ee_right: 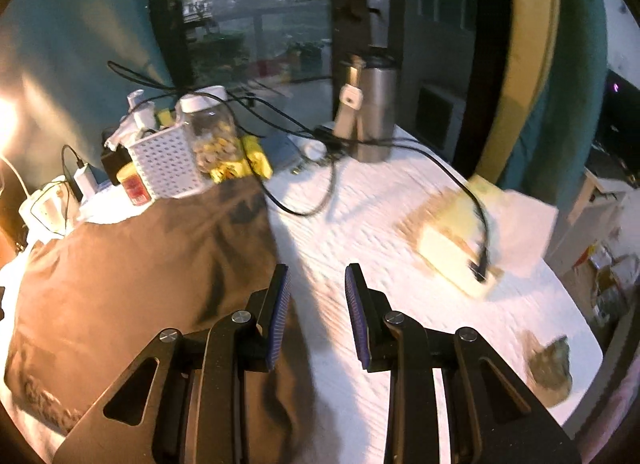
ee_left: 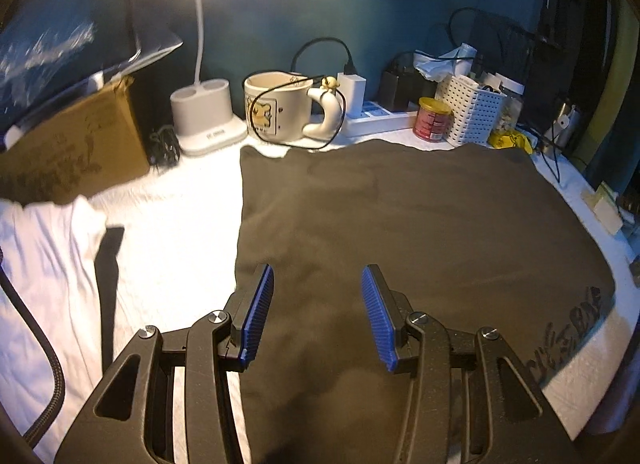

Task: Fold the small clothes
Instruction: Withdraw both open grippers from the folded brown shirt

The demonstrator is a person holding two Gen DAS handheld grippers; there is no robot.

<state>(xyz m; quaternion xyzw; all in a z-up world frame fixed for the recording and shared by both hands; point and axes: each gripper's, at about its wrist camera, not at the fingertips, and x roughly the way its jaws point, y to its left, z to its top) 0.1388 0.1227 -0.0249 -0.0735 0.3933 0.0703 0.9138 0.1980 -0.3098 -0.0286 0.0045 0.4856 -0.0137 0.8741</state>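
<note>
Left gripper (ee_left: 318, 318): fingers apart, empty, over the dark shirt (ee_left: 420, 248) spread across the table (ee_left: 172, 224).
Right gripper (ee_right: 317, 316): fingers apart, empty, at the shirt's right edge.
Left view only: mug (ee_left: 280, 108), cardboard box (ee_left: 76, 148).
Right view only: steel flask (ee_right: 374, 108), window (ee_right: 256, 12).

A lived-in room at home, with a cluttered table by a balcony door

A white cloth-covered table (ee_left: 172, 200) carries a desk lamp base (ee_left: 206, 120), a cartoon mug (ee_left: 280, 108), a power strip (ee_left: 380, 118) with chargers, a white basket (ee_left: 474, 110), a snack jar (ee_right: 210, 136) and a steel flask (ee_right: 372, 108); teal walls, and a glass door (ee_right: 256, 12) looking out on trees and apartment blocks
</note>
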